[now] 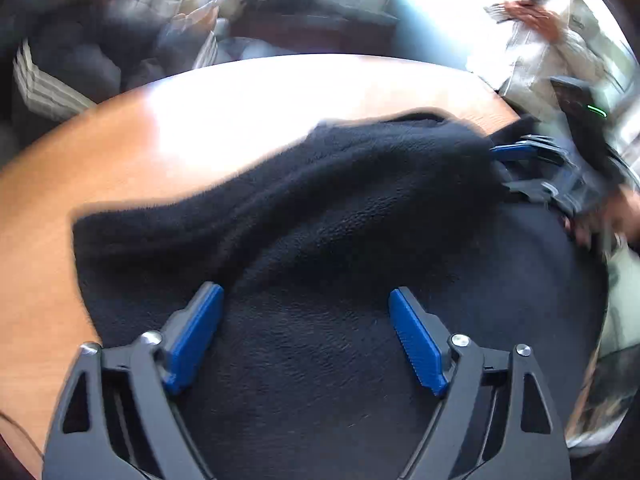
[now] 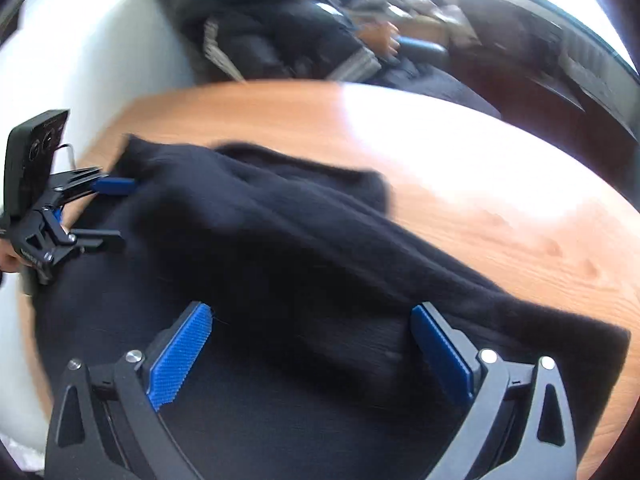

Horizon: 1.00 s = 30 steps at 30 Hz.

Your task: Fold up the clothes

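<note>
Both wrist views blurred; edges of things are soft.

Black fleece garment (image 1: pixel 320 240) lies on the wooden bench (image 1: pixel 100 152), partly folded: a thick ridge of doubled cloth runs diagonally across it, with a flatter dark layer nearer the cameras. Bare wood shows beyond and to the side of the cloth.

Left claw (image 1: pixel 306 304): pitched steeply down over the flat near part of the garment. Blue pads (image 1: pixel 196 336) stand wide apart, with only cloth surface visible between them. Nothing is pinched. Tips appear to sit just above the fabric; contact cannot be confirmed through the blur.

Right claw (image 2: pixel 312 316): also angled steeply down, fingers spread wide, blue pads well apart, over the near edge of the ridge. No cloth is gripped between them.

Cross-check: in the left wrist view the right claw (image 1: pixel 500 168) appears at the far right end of the ridge, fingers parted against the cloth edge, a hand (image 1: pixel 616 216) behind it. In the right wrist view the left claw (image 2: pixel 120 208) shows at the left end of the garment, fingers likewise parted.

Behind the bench, a seated person in dark clothing (image 2: pixel 280 28), out of focus.
</note>
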Tool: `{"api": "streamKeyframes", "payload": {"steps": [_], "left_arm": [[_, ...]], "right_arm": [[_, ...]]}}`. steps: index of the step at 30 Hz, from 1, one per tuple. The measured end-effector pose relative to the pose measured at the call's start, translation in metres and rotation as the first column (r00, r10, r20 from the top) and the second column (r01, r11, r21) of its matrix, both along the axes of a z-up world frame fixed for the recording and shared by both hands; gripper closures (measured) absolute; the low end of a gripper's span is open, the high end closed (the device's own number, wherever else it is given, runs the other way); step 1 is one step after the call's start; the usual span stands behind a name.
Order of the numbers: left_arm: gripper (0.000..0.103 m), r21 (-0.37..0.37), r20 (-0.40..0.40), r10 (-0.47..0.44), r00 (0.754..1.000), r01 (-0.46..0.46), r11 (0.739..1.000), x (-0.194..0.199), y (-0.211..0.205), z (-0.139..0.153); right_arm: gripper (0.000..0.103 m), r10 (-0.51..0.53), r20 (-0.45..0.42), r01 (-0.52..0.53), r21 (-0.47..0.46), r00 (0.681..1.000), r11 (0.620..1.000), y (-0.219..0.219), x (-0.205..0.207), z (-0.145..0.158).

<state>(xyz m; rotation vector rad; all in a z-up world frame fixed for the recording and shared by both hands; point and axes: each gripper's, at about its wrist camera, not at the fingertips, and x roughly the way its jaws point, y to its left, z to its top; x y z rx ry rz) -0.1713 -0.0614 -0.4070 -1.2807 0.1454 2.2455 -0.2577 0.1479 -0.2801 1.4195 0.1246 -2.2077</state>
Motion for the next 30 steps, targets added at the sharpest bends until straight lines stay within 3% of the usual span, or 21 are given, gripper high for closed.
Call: {"api": "streamKeyframes", "payload": {"steps": [1, 2, 4, 6, 8, 11, 12, 15, 17, 19, 21, 26, 28, 30], "left_arm": [[0.016, -0.026, 0.009, 0.008, 1.000, -0.008, 1.000, 0.005, -0.006, -0.003], [0.017, -0.016, 0.021, 0.020, 1.000, -0.020, 1.000, 0.011, -0.017, -0.005], [0.017, -0.018, 0.038, 0.016, 0.999, -0.015, 1.000, 0.020, -0.034, -0.001], [0.018, -0.056, 0.047, 0.029, 0.998, -0.026, 0.998, 0.023, -0.032, 0.003], [0.018, -0.042, 0.069, 0.074, 0.995, -0.071, 0.997, 0.031, -0.041, 0.020], [0.015, 0.076, 0.100, 0.038, 0.994, -0.046, 0.996, 0.053, -0.041, 0.057], [0.012, 0.089, 0.110, 0.003, 0.994, -0.013, 0.996, 0.063, -0.034, 0.062], [0.010, 0.016, 0.068, -0.162, 0.984, 0.161, 0.987, 0.107, 0.008, 0.069], [0.010, -0.095, 0.025, -0.283, 0.959, 0.284, 0.954, 0.131, 0.040, 0.062], [0.011, -0.157, 0.015, -0.357, 0.934, 0.355, 0.922, 0.138, 0.060, 0.052], [0.012, -0.154, 0.013, -0.391, 0.920, 0.389, 0.908, 0.133, 0.072, 0.044], [0.016, -0.030, 0.018, -0.346, 0.938, 0.347, 0.938, 0.089, 0.074, 0.052], [0.018, -0.057, 0.051, -0.368, 0.929, 0.370, 0.927, 0.074, 0.073, 0.036], [0.021, -0.075, 0.053, -0.387, 0.921, 0.390, 0.918, 0.069, 0.072, 0.027]], "right_arm": [[0.026, -0.017, 0.004, 0.017, -0.008, 1.000, 1.000, 0.016, 0.002, -0.001], [0.042, -0.027, -0.009, 0.027, -0.001, 1.000, 1.000, 0.034, 0.007, 0.003], [0.043, -0.055, -0.044, 0.057, 0.052, 0.998, 0.997, 0.066, 0.016, 0.015], [0.022, -0.120, -0.069, 0.124, 0.046, 0.990, 0.991, 0.086, 0.027, 0.035], [0.015, -0.179, -0.098, 0.177, -0.020, 0.979, 0.984, 0.103, 0.045, 0.063], [0.001, -0.181, -0.126, 0.159, -0.164, 0.975, 0.974, 0.110, 0.091, 0.096], [0.000, -0.193, -0.097, 0.167, -0.223, 0.976, 0.960, 0.115, 0.107, 0.097], [0.000, -0.249, 0.088, 0.265, -0.340, 0.964, 0.902, 0.150, 0.155, 0.077], [0.000, -0.278, 0.220, 0.342, -0.353, 0.935, 0.871, 0.176, 0.181, 0.052], [0.000, -0.286, 0.318, 0.390, -0.339, 0.904, 0.856, 0.191, 0.189, 0.020], [0.000, -0.272, 0.393, 0.415, -0.345, 0.879, 0.842, 0.200, 0.188, -0.009], [0.000, -0.110, 0.392, 0.314, -0.508, 0.913, 0.802, 0.189, 0.168, -0.020], [0.000, -0.035, 0.402, 0.274, -0.556, 0.915, 0.785, 0.171, 0.155, -0.026], [0.000, 0.050, 0.391, 0.194, -0.559, 0.919, 0.807, 0.147, 0.151, -0.020]]}}
